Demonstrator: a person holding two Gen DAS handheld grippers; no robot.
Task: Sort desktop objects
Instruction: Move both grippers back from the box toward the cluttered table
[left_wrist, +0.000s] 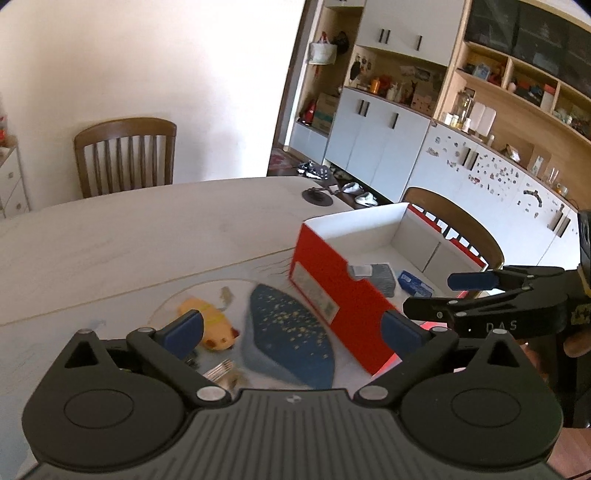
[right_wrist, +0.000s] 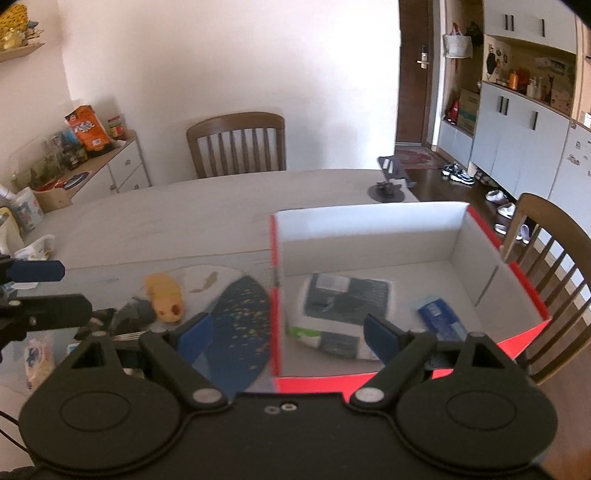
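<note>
A red box (left_wrist: 332, 295) with a white inside stands open on the table; it also shows in the right wrist view (right_wrist: 458, 236). In it lie a dark grey packet (right_wrist: 347, 302) and a blue packet (right_wrist: 441, 317). Left of the box lie a dark blue speckled pouch (left_wrist: 291, 332) (right_wrist: 240, 325) and a yellow plush toy (left_wrist: 214, 325) (right_wrist: 166, 295). My left gripper (left_wrist: 291, 332) is open and empty above the pouch. My right gripper (right_wrist: 288, 332) is open and empty over the box's near left corner; it also shows in the left wrist view (left_wrist: 436, 295).
A metal fork (left_wrist: 219, 369) lies near my left fingers. A small black stand (right_wrist: 386, 190) sits at the table's far edge. Wooden chairs stand behind the table (right_wrist: 236, 144) and at the right (right_wrist: 546, 236). A white packet (right_wrist: 37, 354) lies at the left.
</note>
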